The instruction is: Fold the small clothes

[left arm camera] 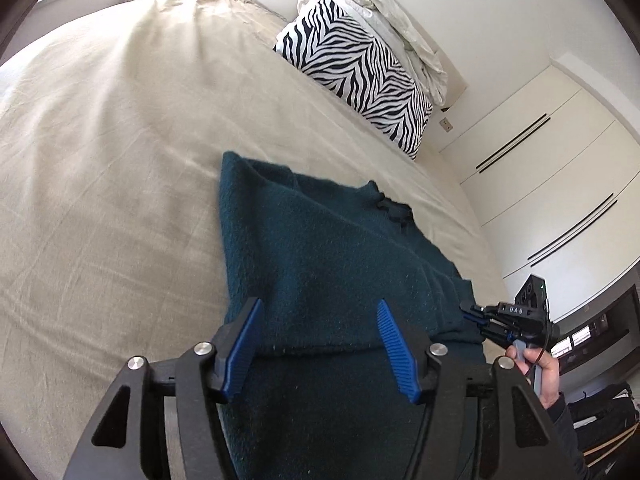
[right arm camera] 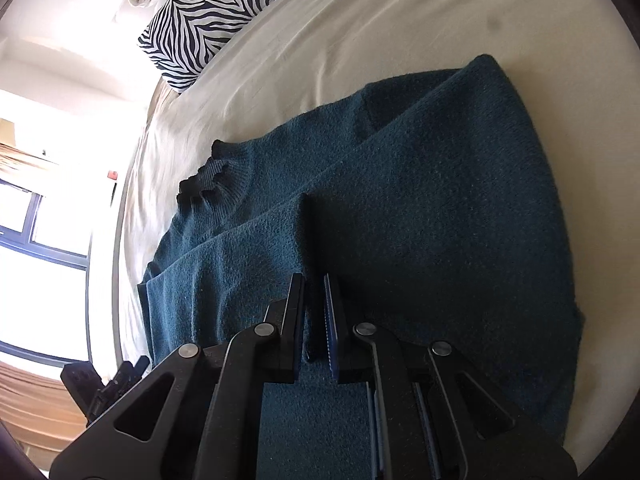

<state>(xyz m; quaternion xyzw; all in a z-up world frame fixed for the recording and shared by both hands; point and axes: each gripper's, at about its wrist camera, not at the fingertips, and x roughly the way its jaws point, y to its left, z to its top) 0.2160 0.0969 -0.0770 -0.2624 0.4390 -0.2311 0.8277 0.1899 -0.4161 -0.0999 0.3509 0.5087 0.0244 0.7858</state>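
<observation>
A dark teal knit sweater (left arm camera: 320, 248) lies on the beige bed, partly folded, its collar at the far end. My left gripper (left arm camera: 318, 308) is open, its blue pads spread just above the sweater's near part. My right gripper (right arm camera: 314, 280) is shut on a raised fold of the sweater (right arm camera: 420, 200) and pinches a ridge of fabric between its pads. The right gripper also shows in the left wrist view (left arm camera: 468, 314) at the sweater's right edge. The collar (right arm camera: 212, 176) lies to the left in the right wrist view.
The beige bedsheet (left arm camera: 100, 160) stretches wide to the left. A zebra-print pillow (left arm camera: 360, 68) and a crumpled white cloth (left arm camera: 404, 24) lie at the head of the bed. White wardrobe doors (left arm camera: 540, 184) stand to the right. A window (right arm camera: 40, 220) is beyond the bed's edge.
</observation>
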